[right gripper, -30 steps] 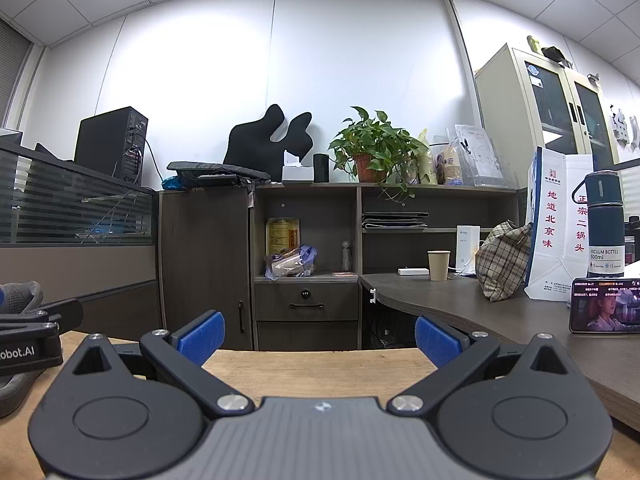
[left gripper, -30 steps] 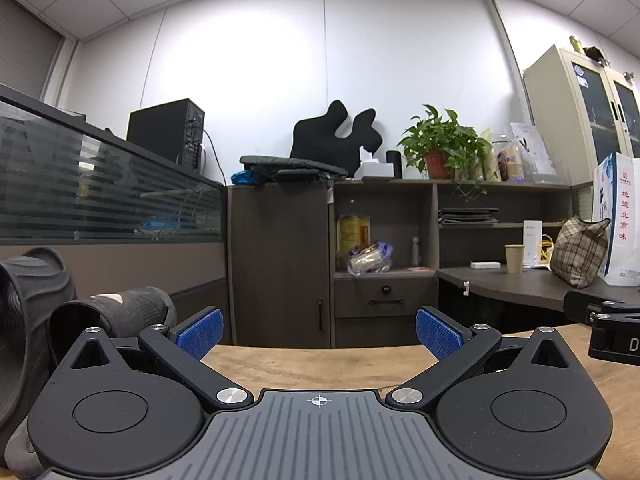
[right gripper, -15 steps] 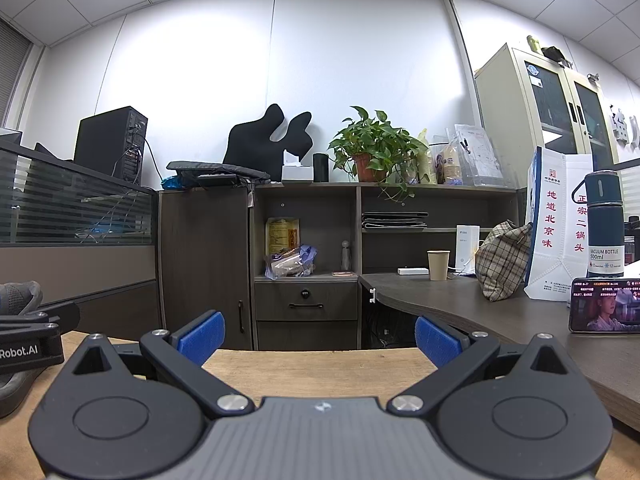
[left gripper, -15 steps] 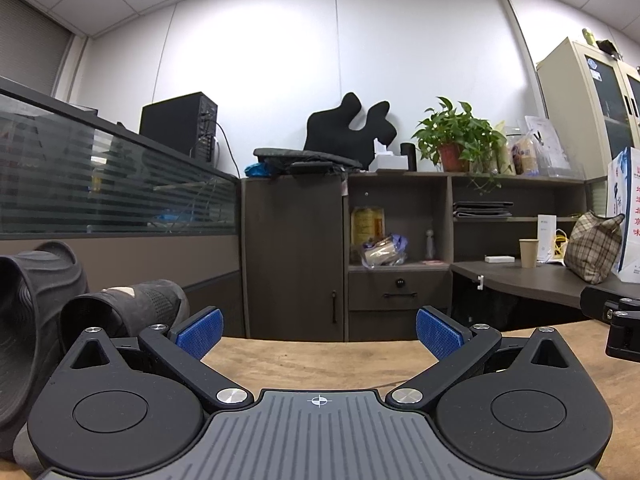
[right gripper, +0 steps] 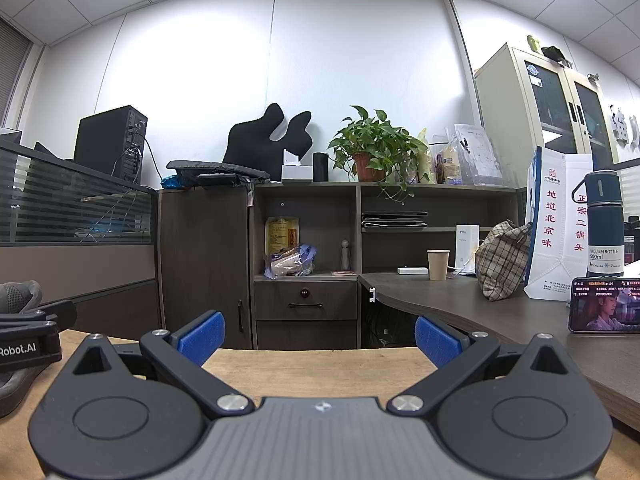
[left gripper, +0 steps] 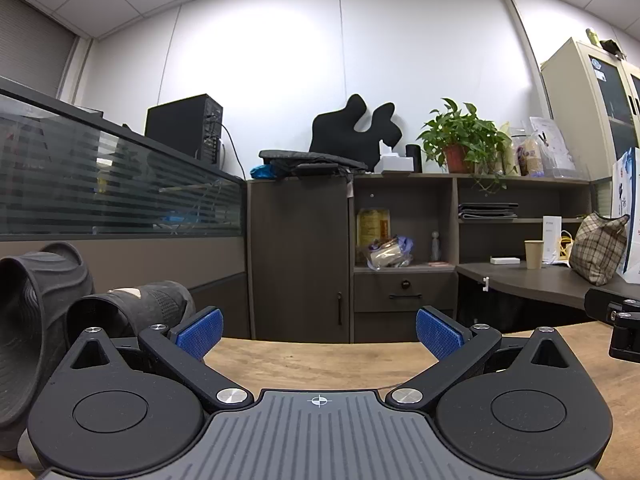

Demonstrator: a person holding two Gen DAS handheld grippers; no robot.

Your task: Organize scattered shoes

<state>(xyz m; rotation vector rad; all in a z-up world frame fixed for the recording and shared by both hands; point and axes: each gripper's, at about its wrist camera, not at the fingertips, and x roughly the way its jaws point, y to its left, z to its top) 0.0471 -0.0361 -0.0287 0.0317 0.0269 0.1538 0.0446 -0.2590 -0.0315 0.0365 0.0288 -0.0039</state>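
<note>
While grippers gape, black slippers [left gripper: 60,320] seemingly point away.

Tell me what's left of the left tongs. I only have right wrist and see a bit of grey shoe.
Observer: A black ribbed slipper lies at the far left, opening toward the camera.
Operator: Just that one?
Observer: No, a dark mesh shoe sits beside it, next to the left tongs.
Operator: Left tongs holding anything?
Observer: No. They are open, with only the wooden table showing between the fingers.
</note>
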